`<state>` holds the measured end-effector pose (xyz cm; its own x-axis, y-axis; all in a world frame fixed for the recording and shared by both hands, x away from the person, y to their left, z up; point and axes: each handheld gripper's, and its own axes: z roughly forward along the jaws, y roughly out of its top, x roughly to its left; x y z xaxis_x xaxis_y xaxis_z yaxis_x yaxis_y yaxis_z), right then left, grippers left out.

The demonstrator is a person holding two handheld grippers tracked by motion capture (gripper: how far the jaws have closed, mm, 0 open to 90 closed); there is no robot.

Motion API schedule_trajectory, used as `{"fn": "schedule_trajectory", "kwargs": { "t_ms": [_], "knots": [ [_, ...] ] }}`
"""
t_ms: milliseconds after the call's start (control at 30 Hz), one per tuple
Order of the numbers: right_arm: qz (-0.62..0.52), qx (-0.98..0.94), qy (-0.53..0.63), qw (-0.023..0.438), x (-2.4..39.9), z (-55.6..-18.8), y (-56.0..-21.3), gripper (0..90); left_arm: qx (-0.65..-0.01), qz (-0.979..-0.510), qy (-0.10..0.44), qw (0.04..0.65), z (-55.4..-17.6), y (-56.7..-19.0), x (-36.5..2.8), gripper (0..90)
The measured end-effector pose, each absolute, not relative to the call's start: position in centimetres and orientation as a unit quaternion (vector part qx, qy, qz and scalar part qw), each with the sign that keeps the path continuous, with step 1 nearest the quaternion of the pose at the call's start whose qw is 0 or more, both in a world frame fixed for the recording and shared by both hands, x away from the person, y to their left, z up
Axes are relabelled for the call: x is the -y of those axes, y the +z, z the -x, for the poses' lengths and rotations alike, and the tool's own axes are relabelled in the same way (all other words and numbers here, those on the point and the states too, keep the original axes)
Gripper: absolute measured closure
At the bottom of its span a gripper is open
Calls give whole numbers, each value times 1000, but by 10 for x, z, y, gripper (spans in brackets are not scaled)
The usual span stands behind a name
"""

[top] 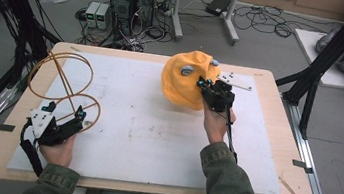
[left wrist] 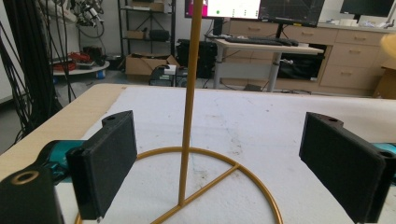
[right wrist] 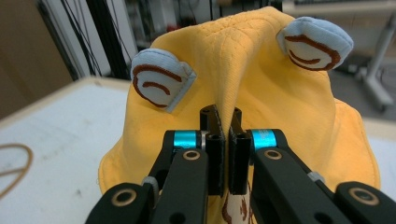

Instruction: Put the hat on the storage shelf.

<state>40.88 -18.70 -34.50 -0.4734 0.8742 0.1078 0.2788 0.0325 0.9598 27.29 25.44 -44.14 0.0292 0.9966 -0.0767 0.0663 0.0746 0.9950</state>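
1. The right gripper (top: 205,85) sits near the far edge of the desk (top: 272,160), right of the middle, held in the person's right hand (top: 217,123); its jaws are pressed together on a fold of the yellow hat (top: 182,83)
2. In the right gripper view the same fold of the yellow hat (right wrist: 261,79) runs up from between the jaws of the right gripper (right wrist: 226,154) as a raised ridge, with the cloth spreading out to both sides below it
3. The hat carries two pale blue ears with brown stitched arcs: one ear (right wrist: 159,81) to the left of the ridge, the other ear (right wrist: 315,44) up at the right
4. The hat's brim hangs toward the white board (top: 154,140) that covers the desk; whether it touches the board I cannot tell
5. The left gripper (top: 64,112) is near the left edge of the desk, held in the left hand (top: 58,150), its jaws standing apart
6. In the left gripper view the wire stand (left wrist: 189,116) has its upright rod between the wide jaws of the left gripper (left wrist: 236,163), touching neither pad, with its round base ring flat on the board
7. From above, the wire stand (top: 63,82) shows two golden hoops, in the left part of the board
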Motion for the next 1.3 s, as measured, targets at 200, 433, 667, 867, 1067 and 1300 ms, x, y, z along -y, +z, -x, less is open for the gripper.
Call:
{"fn": "schedule_trajectory", "kwargs": {
  "t_ms": [200,433,667,867,1067,1300],
  "knots": [
    [-374,-631,606,308,186,-389,-323,892,-526,-506,456,509,-274,-442,-253,115],
    [-339,-604,643,326,179,-378,-302,892,-526,-506,455,510,-274,-442,-253,115],
    [-312,-583,680,316,168,-371,-273,892,-525,-508,454,509,-274,-442,-253,115],
    [-272,-576,707,307,145,-362,-238,892,-526,-508,453,511,-274,-442,-252,115],
    [-249,-581,726,268,121,-364,-215,892,-526,-510,450,511,-274,-442,-253,115],
    [-200,-599,739,236,79,-361,-182,892,-526,-511,448,512,-274,-442,-253,115]
  ]
}}
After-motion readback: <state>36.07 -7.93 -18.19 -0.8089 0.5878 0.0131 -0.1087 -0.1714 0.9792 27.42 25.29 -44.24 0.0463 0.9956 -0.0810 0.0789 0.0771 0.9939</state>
